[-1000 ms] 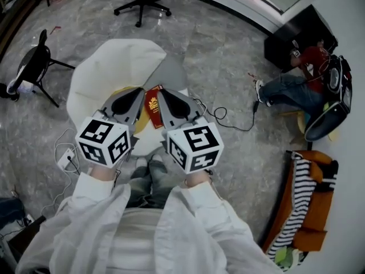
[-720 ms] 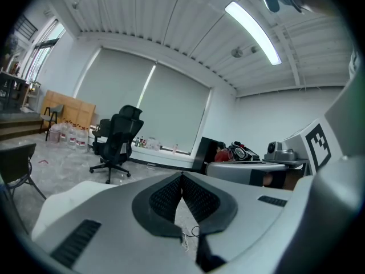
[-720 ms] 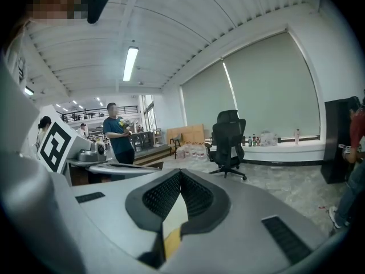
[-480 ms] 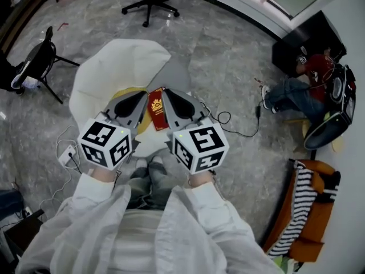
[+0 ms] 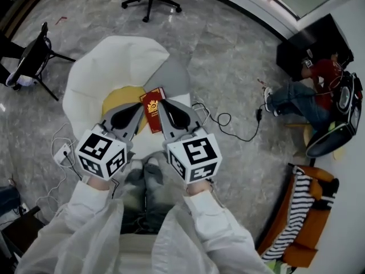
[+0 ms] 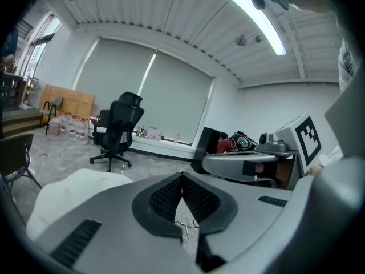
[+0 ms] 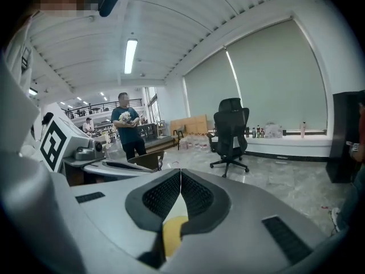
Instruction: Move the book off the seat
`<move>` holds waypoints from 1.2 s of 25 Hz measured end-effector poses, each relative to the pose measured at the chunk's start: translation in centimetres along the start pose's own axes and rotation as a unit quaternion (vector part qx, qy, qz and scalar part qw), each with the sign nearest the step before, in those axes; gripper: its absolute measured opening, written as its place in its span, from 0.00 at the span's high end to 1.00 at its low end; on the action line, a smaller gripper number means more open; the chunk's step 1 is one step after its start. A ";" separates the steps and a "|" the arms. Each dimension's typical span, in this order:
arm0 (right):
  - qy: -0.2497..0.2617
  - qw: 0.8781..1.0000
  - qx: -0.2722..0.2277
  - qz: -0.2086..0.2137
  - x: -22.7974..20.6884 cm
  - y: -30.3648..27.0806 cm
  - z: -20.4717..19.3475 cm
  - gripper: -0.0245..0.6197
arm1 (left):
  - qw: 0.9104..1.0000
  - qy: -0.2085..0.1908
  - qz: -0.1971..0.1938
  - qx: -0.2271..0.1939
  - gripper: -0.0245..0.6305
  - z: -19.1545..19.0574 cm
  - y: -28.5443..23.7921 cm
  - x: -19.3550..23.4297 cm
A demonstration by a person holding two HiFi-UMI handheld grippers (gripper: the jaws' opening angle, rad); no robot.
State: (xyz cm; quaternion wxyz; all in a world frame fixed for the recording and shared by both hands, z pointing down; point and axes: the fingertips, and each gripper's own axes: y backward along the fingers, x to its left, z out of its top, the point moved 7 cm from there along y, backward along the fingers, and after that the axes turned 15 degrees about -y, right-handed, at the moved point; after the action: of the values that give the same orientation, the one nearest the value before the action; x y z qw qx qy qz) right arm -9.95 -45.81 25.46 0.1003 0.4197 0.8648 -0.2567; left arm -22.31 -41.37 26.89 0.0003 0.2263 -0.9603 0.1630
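Red book [image 5: 153, 108]: lies flat on the white seat [image 5: 114, 61], partly over a yellow cushion [image 5: 117, 99].
Left claw [image 6: 181, 178]: closed completely, holds nothing, just beside the book's left edge.
Right claw [image 7: 180, 176]: closed completely, holds nothing, just beside the book's right edge.

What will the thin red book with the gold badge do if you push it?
Lying flat on the white seat, the thin red book would probably slide, not roll. It looks slim, so likely light and maybe a bit bendy.
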 end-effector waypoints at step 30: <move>-0.047 0.995 0.082 -0.025 -15.7 -14.2 -23.0 0.94 | 0.994 0.087 0.044 0.053 0.96 -26.1 -15.0 3.5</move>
State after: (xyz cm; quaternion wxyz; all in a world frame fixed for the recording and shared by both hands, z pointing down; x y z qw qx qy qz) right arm -10.15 -51.57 56.21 0.0993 0.3918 0.8454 -0.3490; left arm -20.83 -47.34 56.55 0.0644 0.1686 -0.9557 0.2325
